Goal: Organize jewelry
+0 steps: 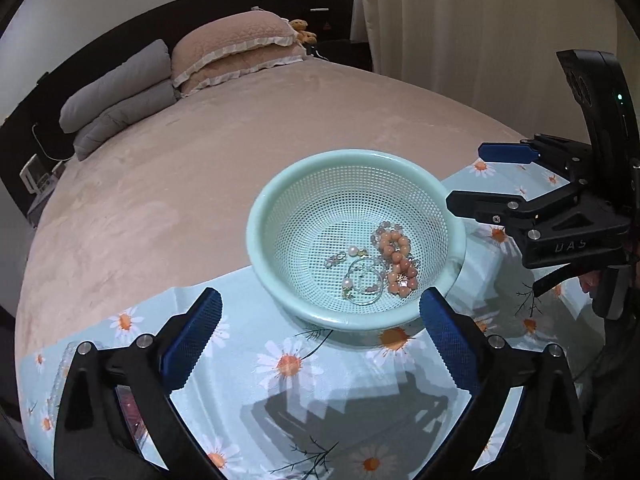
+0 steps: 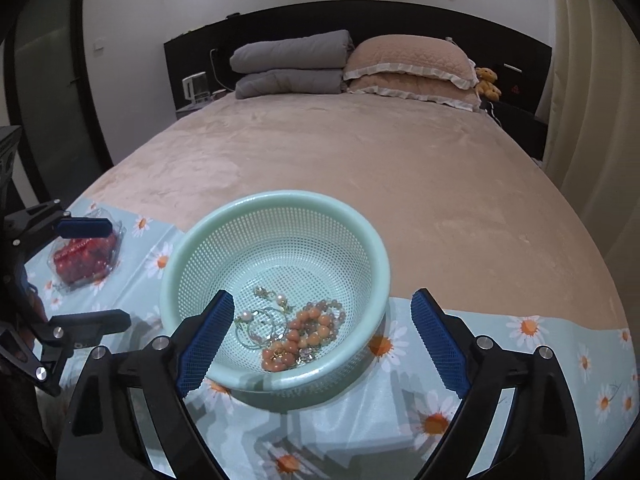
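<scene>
A mint-green mesh basket (image 1: 264, 216) (image 2: 176, 264) stands on a daisy-print cloth (image 1: 280, 392) (image 2: 500, 360) at the foot of a bed. In it lie an orange bead bracelet (image 1: 398, 264) (image 2: 304, 336), pearl earrings (image 1: 352, 251) (image 2: 280, 300) and thin silver rings (image 1: 362, 280) (image 2: 256, 328). My left gripper (image 1: 320, 332) is open and empty, just in front of the basket; it also shows in the right wrist view (image 2: 94, 276). My right gripper (image 2: 322, 336) is open and empty over the basket's near rim; it shows in the left wrist view (image 1: 480, 178) at the basket's right.
A clear plastic box with red contents (image 2: 86, 258) sits on the cloth left of the basket. The pink bed cover (image 1: 200, 168) stretches behind, with grey and pink pillows (image 2: 408, 68) at a dark headboard. A curtain (image 1: 460, 20) hangs at the right.
</scene>
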`<state>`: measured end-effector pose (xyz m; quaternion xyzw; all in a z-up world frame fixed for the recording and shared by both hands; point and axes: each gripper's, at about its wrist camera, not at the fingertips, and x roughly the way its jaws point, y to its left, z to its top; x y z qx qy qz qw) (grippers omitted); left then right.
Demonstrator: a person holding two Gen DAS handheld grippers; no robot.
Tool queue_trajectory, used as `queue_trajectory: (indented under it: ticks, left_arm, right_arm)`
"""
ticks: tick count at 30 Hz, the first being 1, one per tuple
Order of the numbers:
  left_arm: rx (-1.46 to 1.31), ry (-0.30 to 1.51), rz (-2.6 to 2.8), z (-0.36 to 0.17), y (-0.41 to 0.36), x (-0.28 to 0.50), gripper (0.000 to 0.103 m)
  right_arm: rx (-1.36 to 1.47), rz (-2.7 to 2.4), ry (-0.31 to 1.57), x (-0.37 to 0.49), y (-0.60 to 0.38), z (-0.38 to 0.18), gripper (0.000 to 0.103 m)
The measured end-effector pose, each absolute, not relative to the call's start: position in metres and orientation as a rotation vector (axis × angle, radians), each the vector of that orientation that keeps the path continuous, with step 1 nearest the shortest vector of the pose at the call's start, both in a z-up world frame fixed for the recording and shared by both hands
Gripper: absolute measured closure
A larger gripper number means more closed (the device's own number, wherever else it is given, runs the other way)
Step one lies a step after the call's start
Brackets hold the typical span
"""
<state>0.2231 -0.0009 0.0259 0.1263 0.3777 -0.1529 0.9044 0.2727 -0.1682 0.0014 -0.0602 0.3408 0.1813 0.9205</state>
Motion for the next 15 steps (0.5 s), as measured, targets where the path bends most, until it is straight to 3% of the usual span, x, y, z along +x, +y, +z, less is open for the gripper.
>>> queue_trajectory:
  ticks: [8, 15]
  left_arm:
    - [0.247, 0.704, -0.272, 0.049, 0.004, 0.163, 0.006]
    - [0.288, 0.695, -0.275, 0.029, -0.01, 0.1, 0.006]
  right_arm:
    - [-0.152, 0.311, 0.66, 0.224, -0.164, 0.019, 0.013]
    - [-0.19, 0.293, 0.567, 0.147, -0.17, 0.008, 0.009]
